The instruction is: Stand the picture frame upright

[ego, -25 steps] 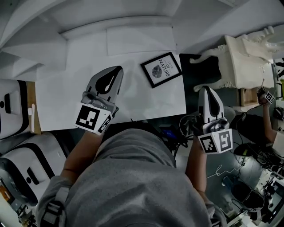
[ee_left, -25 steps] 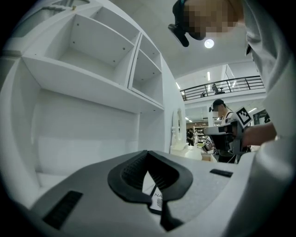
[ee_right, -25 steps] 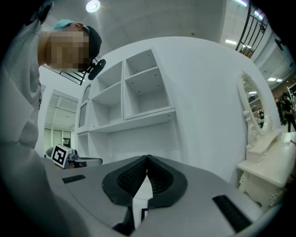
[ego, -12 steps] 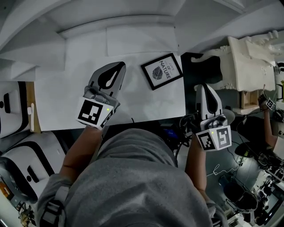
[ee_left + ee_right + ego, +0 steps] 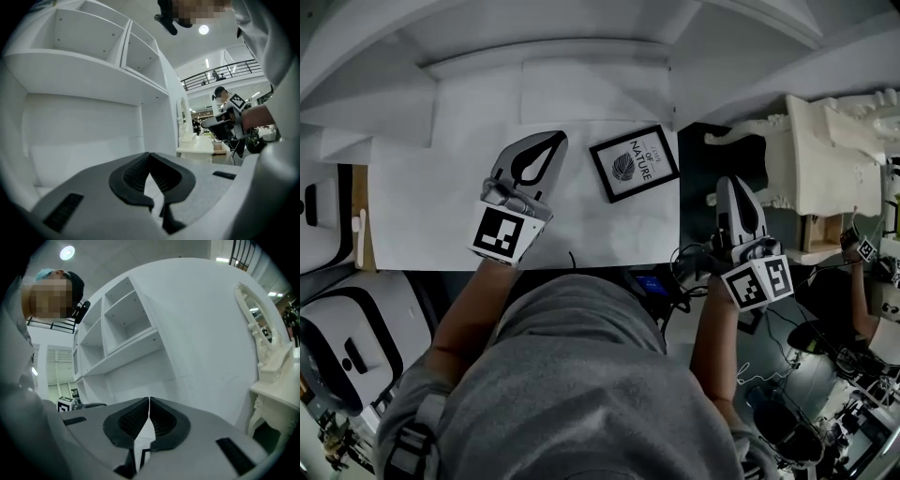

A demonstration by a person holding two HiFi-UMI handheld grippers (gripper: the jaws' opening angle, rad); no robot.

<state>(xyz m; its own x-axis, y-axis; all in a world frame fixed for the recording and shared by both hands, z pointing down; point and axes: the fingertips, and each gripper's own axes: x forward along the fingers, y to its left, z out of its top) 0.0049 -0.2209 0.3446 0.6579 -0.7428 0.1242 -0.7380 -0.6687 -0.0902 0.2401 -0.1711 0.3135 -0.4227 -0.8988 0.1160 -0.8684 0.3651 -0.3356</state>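
well, nearest in, both tools sit short of the job. the left hand-held gripper (image 5: 553, 141) hangs over the desk (image 5: 431, 206) at about 11 o'clock, jaws clenched on nothing. the right hand-held gripper (image 5: 730, 184) is at 2 o'clock, off the desk's right edge over a dark gap, also clenched and empty. the frame (image 5: 634, 162) lies flat, face up and skewed, at about 12 to 1 o'clock. it is between the two and a little beyond them, near the desk's far right corner, touched by neither.

the step in hand looks like the approach. to do it well, i'd judge the jaws must part first. one tool should then pinch a frame edge, likely the left one facing the left tool, and tip it up while the other steadies the far side. no view shows a back stand, so it may need something to lean on.

the frame's right corner sits close to the desk's right edge, so a push toward 3 o'clock could slide it off. open desk lies toward 9 o'clock. farther off, the shelf (image 5: 84, 77) over 12 o'clock caps the lift, and the dresser (image 5: 825, 141) at 3 o'clock crowds the right arm.
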